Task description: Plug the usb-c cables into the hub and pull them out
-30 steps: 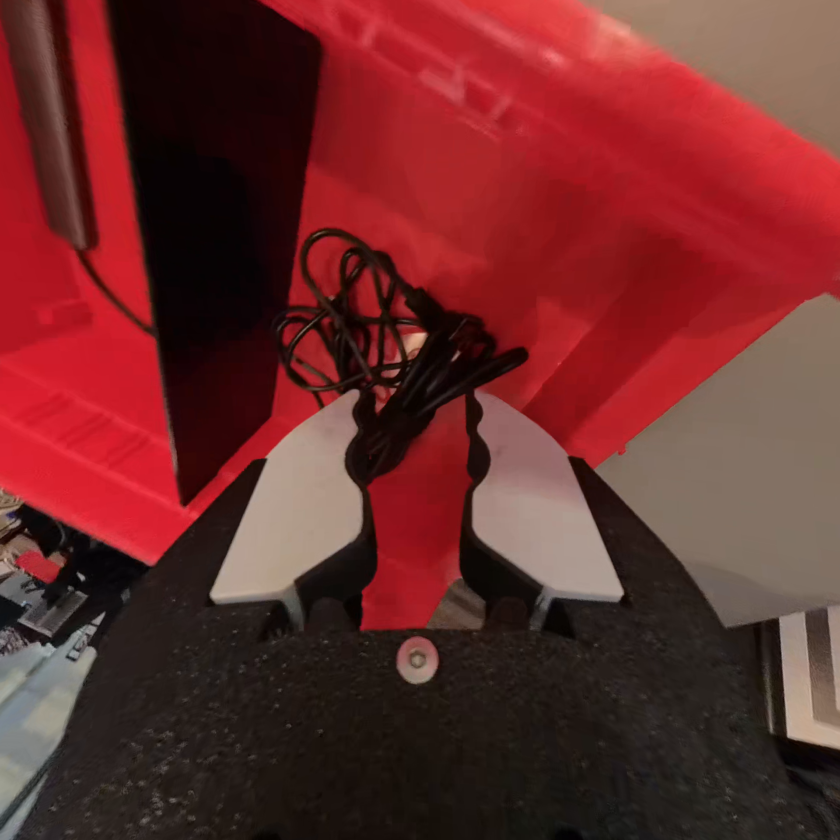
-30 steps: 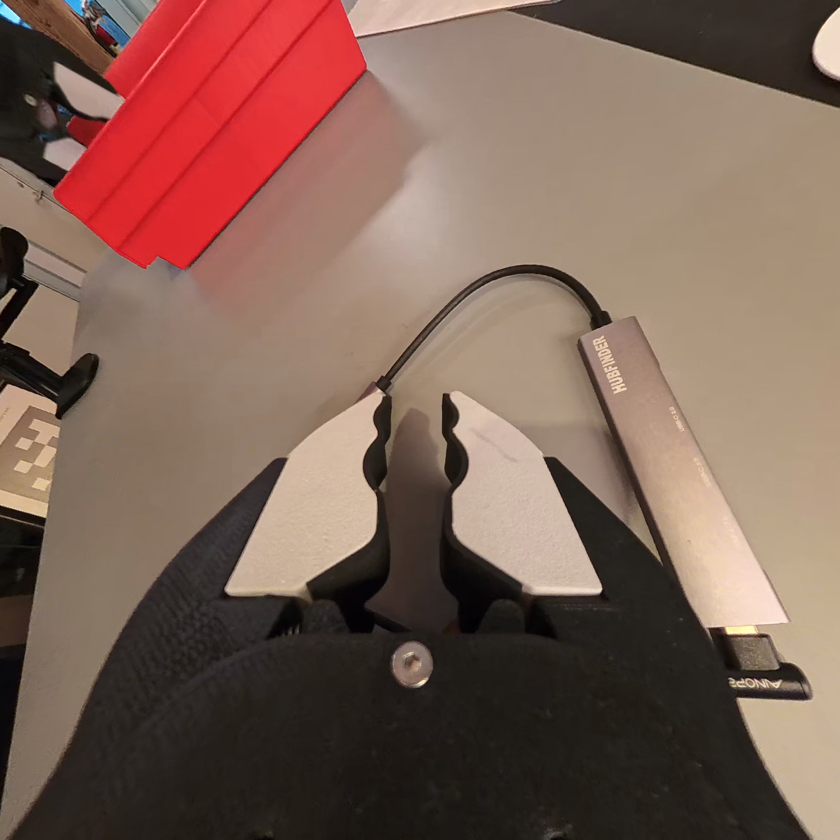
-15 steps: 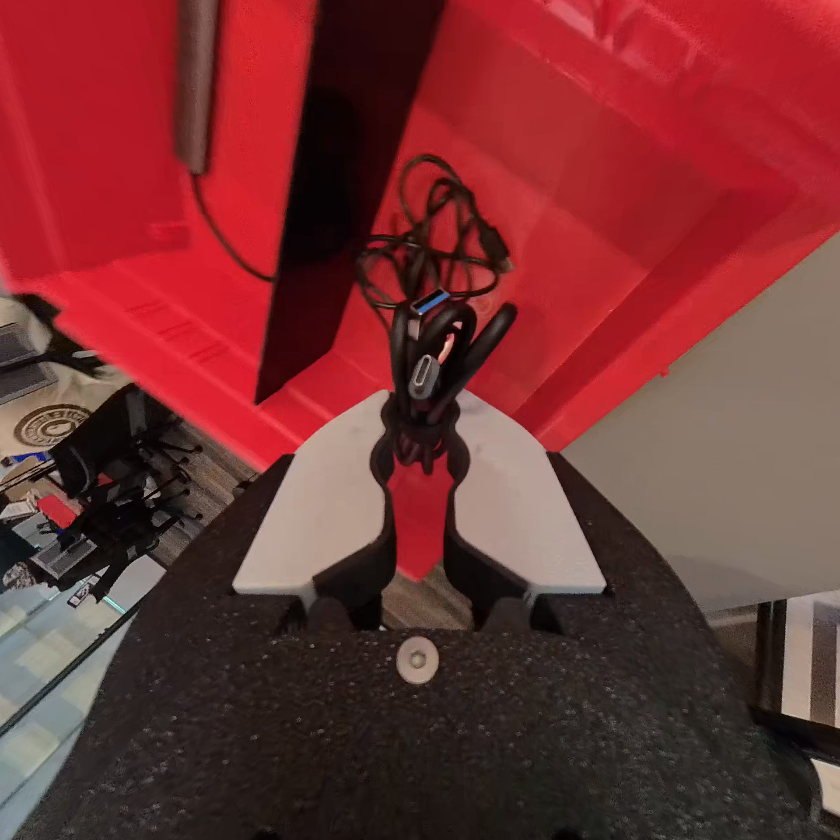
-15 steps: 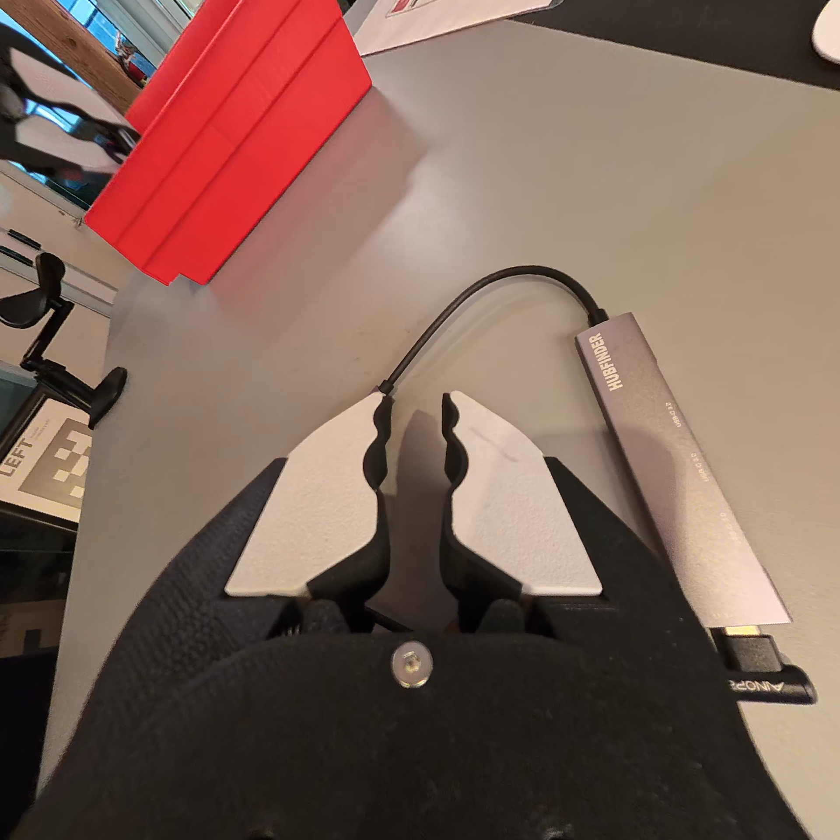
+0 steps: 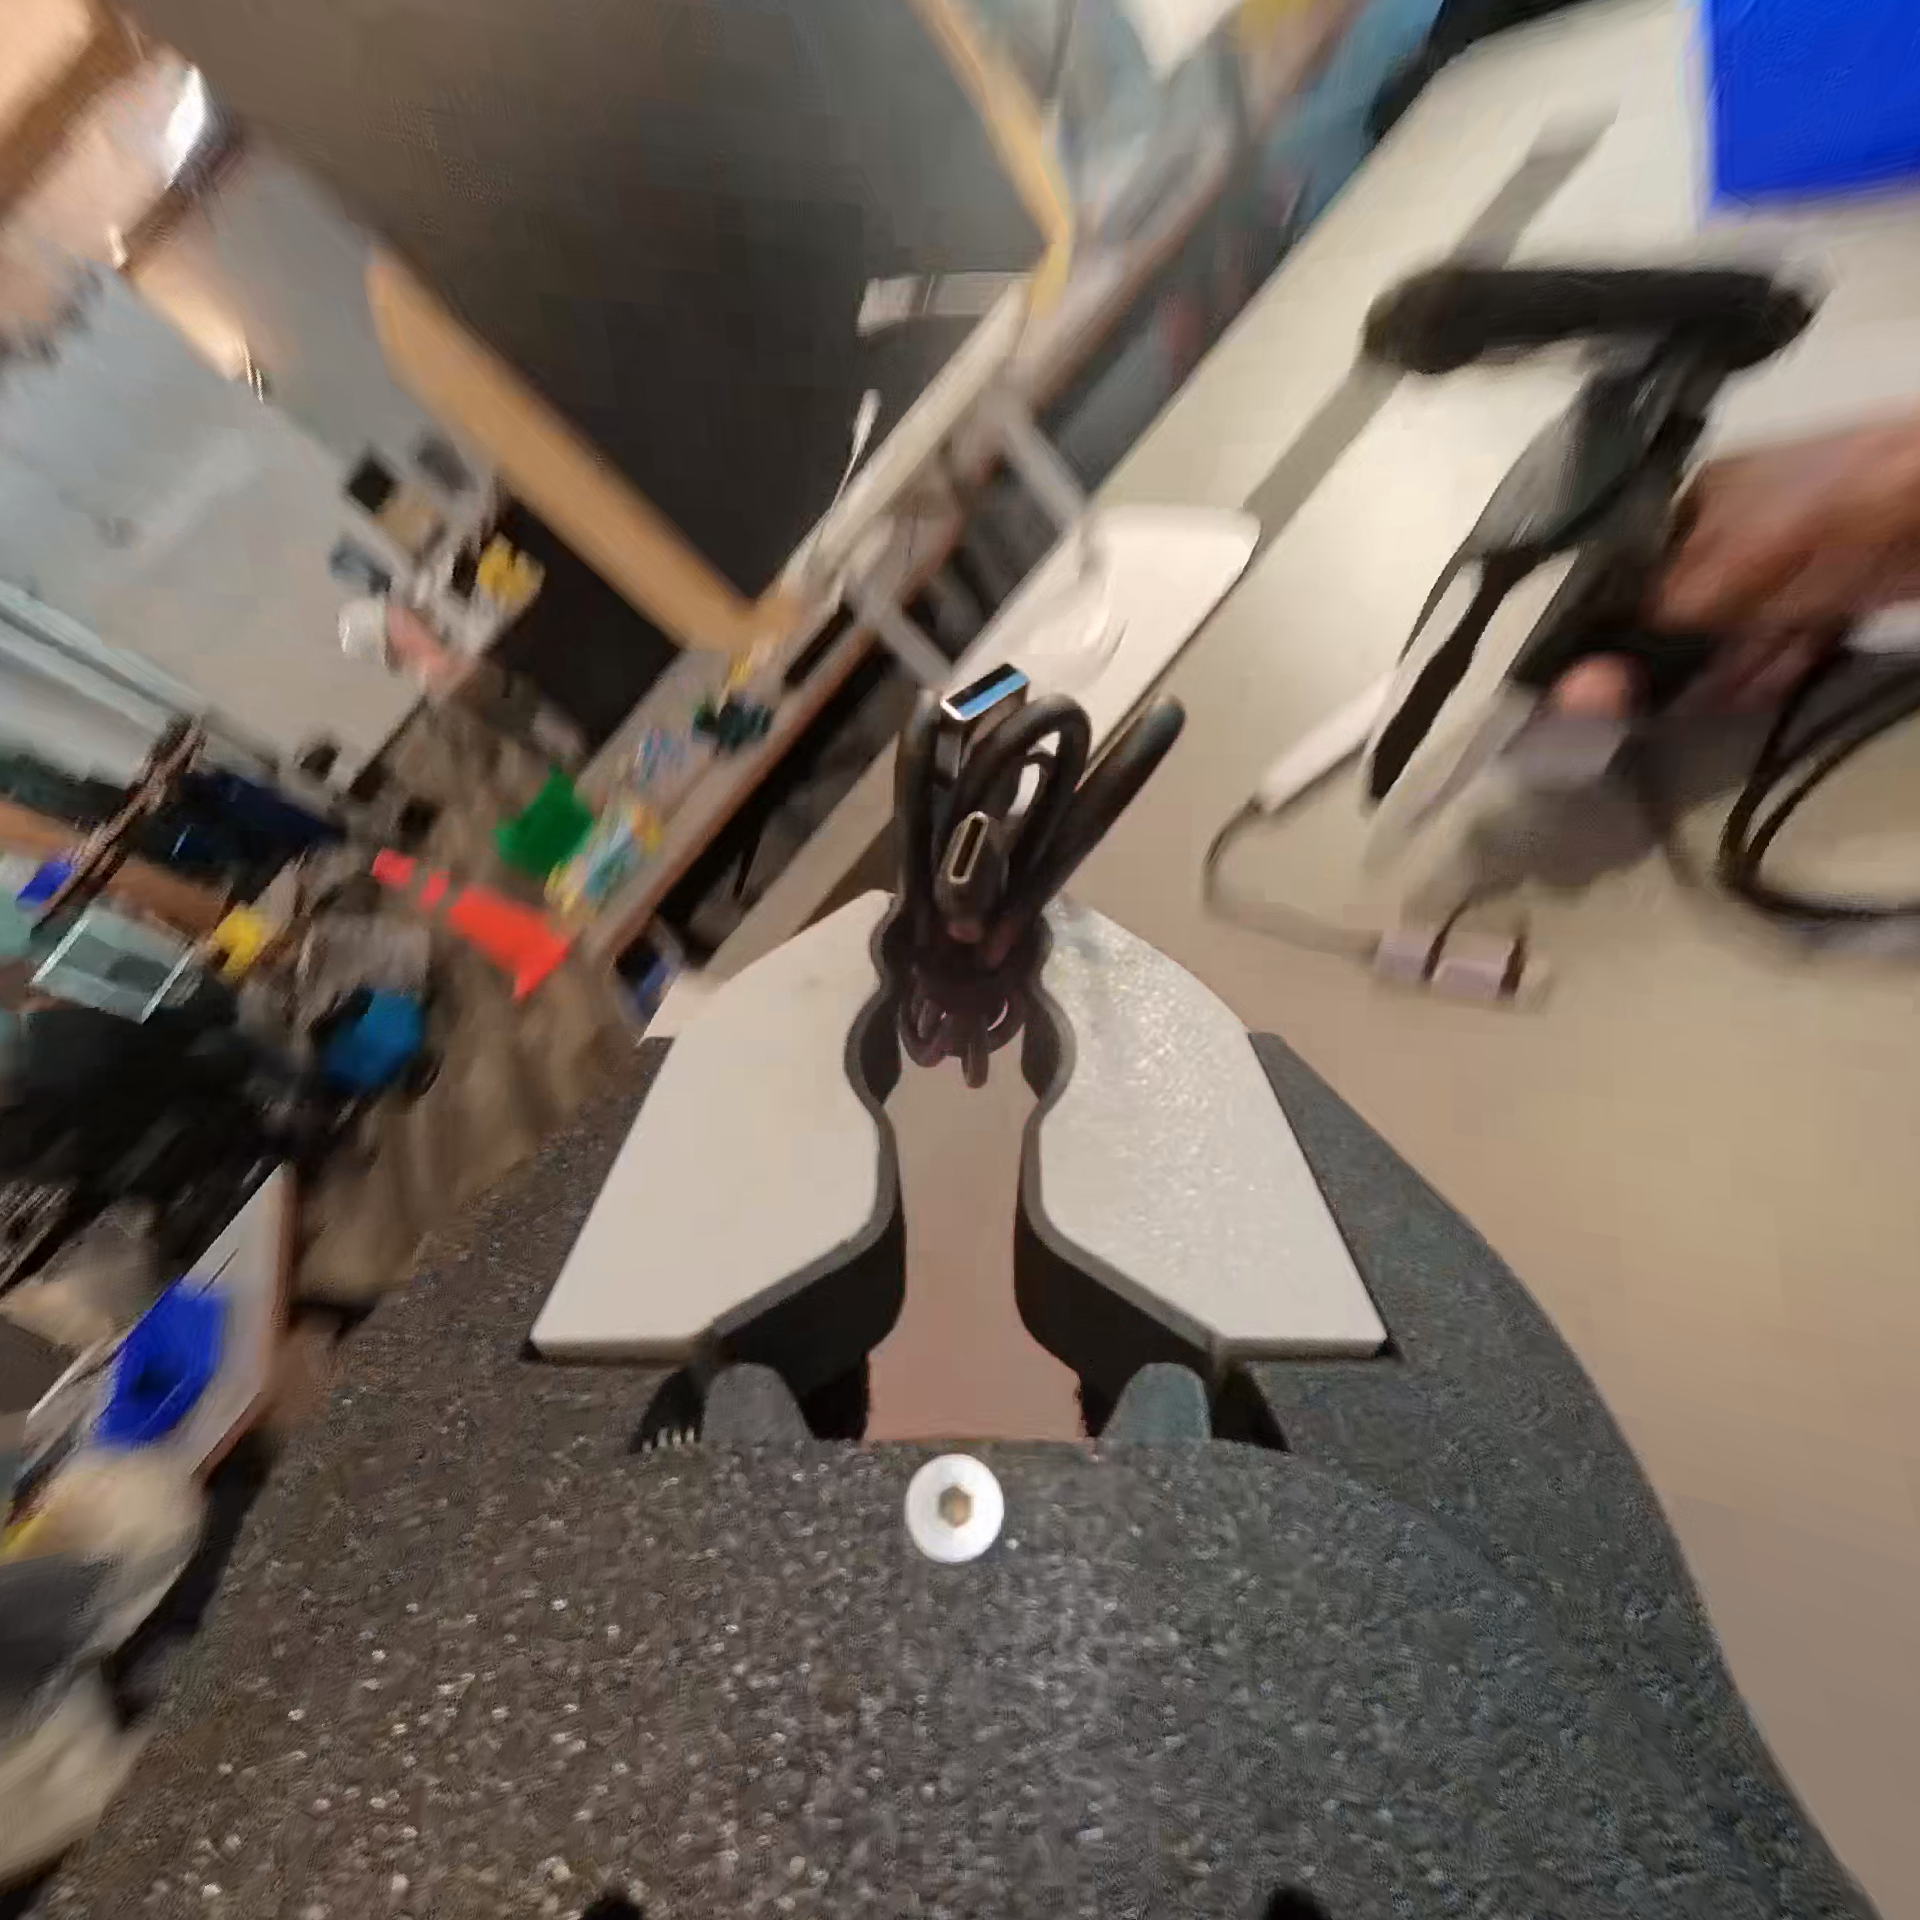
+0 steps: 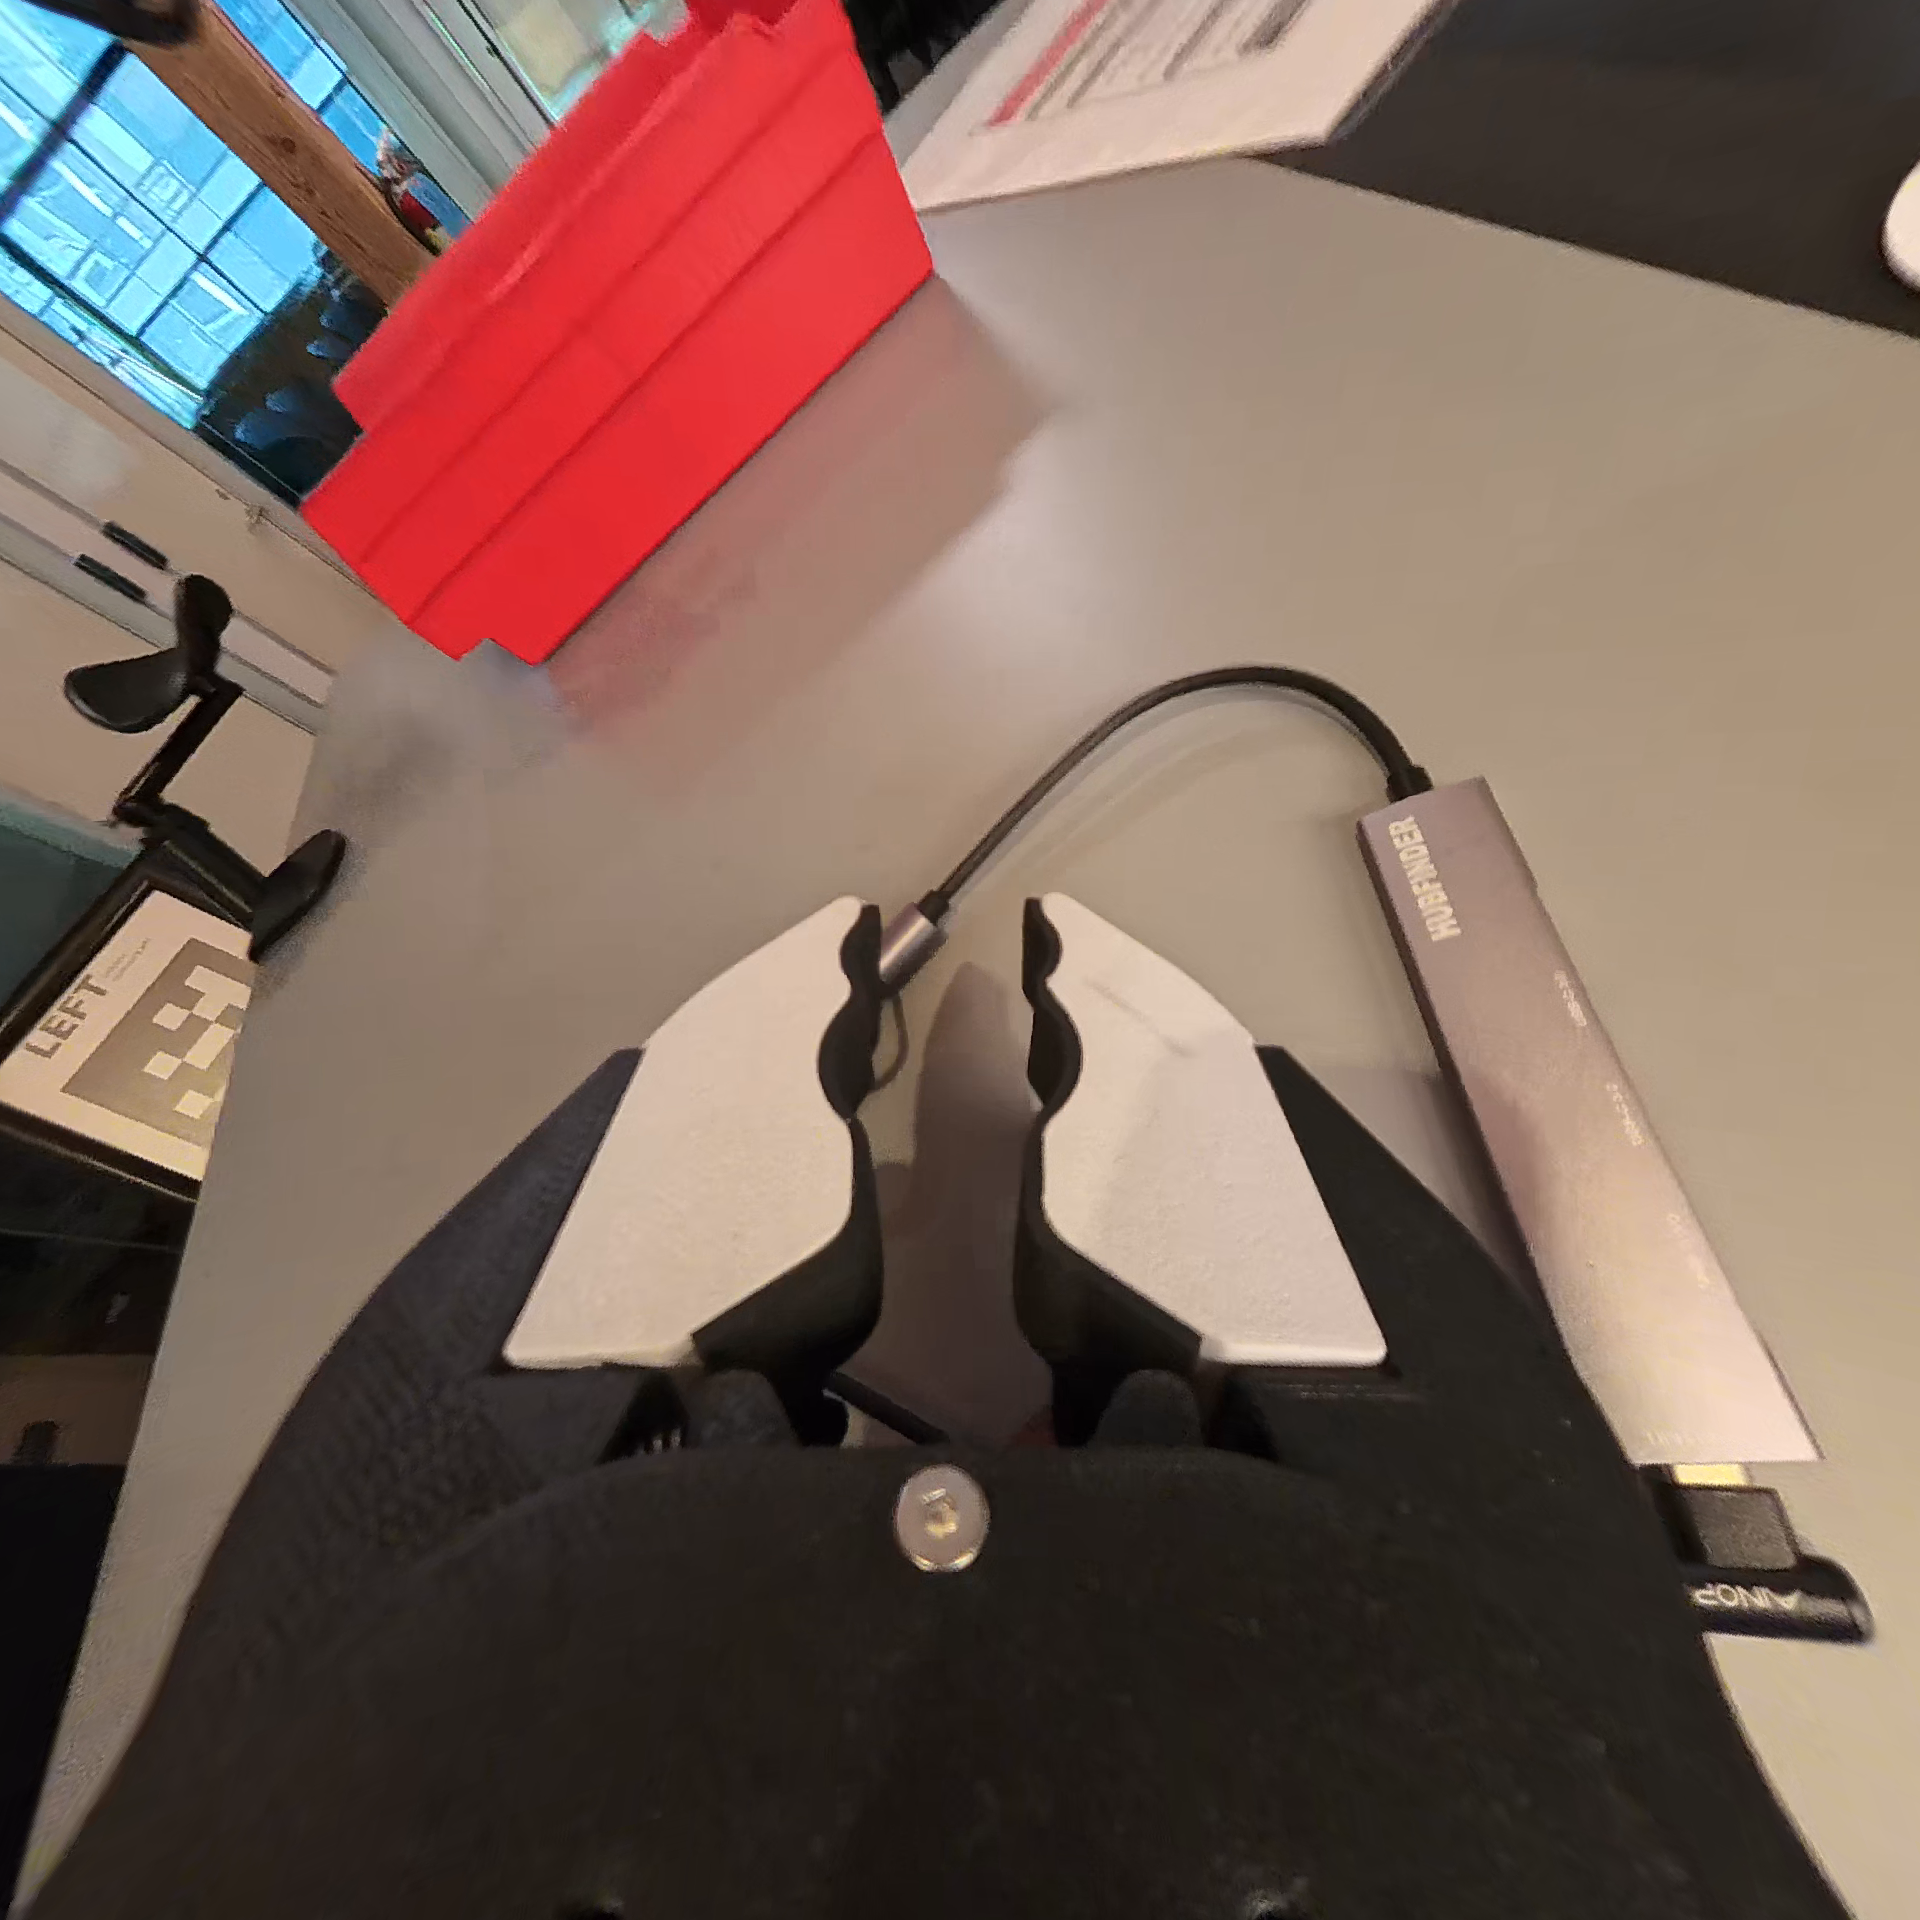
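My left gripper [image 5: 961,935] is shut on a coiled black cable bundle [image 5: 987,831] and holds it in the air. A blue-tipped plug [image 5: 982,696] and an oval metal plug [image 5: 971,842] stick up from the bundle. My right gripper [image 6: 951,925] is open and empty, low over the grey table [image 6: 1299,468]. The grey hub [image 6: 1558,1122] lies just to its right. The hub's short black lead [image 6: 1143,717] curves round, and its metal plug [image 6: 909,940] lies beside the left fingertip. A black plug [image 6: 1735,1548] sits in the hub's near end. The right gripper also shows in the left wrist view [image 5: 1621,582], blurred, held by a hand.
A red bin [image 6: 623,343] stands at the table's far left corner. A printed sheet [image 6: 1143,94] lies behind it. A marker card [image 6: 145,1049] and a black stand [image 6: 197,769] are off the table's left edge. Blurred shelves and desks [image 5: 520,831] fill the left wrist view. Some 25 centimeters of space lies between my two pairs of fingers. My right gripper's tips are some 8 centimeters from the grey hub [image 6: 1558,1122].
My left gripper closed on the cable bundle in the red bin, lifted it out and swung away towards the table. My right gripper stayed open beside the hub, shifting only slightly.
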The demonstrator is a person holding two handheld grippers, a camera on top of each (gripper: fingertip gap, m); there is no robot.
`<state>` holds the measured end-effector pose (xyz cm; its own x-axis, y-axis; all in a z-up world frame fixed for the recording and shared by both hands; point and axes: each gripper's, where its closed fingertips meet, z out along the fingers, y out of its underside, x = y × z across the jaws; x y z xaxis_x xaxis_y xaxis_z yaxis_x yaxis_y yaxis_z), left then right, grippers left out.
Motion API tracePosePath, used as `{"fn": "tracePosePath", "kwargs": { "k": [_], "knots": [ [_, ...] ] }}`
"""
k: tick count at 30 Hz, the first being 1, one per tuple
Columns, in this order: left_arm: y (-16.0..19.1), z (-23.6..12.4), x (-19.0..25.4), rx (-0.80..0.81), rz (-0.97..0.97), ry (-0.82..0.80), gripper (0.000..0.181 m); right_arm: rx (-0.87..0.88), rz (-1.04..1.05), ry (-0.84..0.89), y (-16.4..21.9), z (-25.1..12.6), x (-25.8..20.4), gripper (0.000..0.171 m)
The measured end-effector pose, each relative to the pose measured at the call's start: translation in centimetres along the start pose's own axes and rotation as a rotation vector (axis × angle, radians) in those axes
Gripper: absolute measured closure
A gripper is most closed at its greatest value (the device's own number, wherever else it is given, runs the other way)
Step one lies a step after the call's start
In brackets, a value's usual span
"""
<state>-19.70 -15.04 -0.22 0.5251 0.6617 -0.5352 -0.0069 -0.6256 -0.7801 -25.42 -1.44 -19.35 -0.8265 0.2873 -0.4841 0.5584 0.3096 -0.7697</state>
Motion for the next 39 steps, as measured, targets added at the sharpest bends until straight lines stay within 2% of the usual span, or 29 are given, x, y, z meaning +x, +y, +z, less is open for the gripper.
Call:
{"fn": "tracePosePath", "kwargs": {
  "k": [1,4,7,10,12,16,20,23,26,29,31,35,39],
  "knots": [
    [-1.2,2.2,1.7,0.096,-0.019,0.015,0.162,0.035,-0.035,-0.014,-0.4,-0.4,-0.5,0.145],
    [-3.0,9.0,6.0,0.27,-0.15,0.028,0.162,0.156,-0.188,-0.021,-2.2,-2.3,-1.8,0.144],
    [-3.1,15.1,9.6,0.315,-0.189,0.006,0.162,0.304,-0.287,0.039,-4.4,-5.4,-1.6,0.139],
    [-3.3,19.0,12.5,0.331,-0.175,-0.006,0.162,0.437,-0.313,0.083,-5.8,-8.7,-0.5,0.132],
    [-3.3,20.4,14.0,0.344,-0.174,0.002,0.162,0.453,-0.355,0.114,-5.7,-10.0,0.1,0.127],
    [-3.3,21.1,16.5,0.352,-0.147,0.093,0.162,0.36,-0.471,0.097,-4.1,-10.1,0.0,0.108],
    [-3.1,20.6,18.4,0.354,-0.076,0.21,0.163,0.313,-0.539,0.117,-3.4,-9.5,0.3,0.099],
    [-2.5,20.6,18.9,0.338,-0.058,0.267,0.163,0.299,-0.571,0.09,-3.2,-9.1,0.0,0.111],
    [-1.4,21.1,18.7,0.291,-0.041,0.294,0.163,0.283,-0.563,0.079,-3.0,-8.6,0.2,0.138],
    [-0.6,21.6,17.8,0.262,-0.028,0.273,0.161,0.272,-0.571,0.129,-3.3,-8.0,1.0,0.142],
    [-0.8,21.3,17.2,0.286,-0.033,0.249,0.16,0.268,-0.593,0.228,-3.8,-8.3,2.3,0.155],
    [-1.2,20.9,15.8,0.333,-0.093,0.213,0.162,0.259,-0.639,0.38,-4.7,-10.3,4.3,0.156],
    [-1.1,20.9,14.3,0.347,-0.194,0.197,0.166,0.226,-0.69,0.653,-5.4,-13.6,7.7,0.157]
  ]
}}
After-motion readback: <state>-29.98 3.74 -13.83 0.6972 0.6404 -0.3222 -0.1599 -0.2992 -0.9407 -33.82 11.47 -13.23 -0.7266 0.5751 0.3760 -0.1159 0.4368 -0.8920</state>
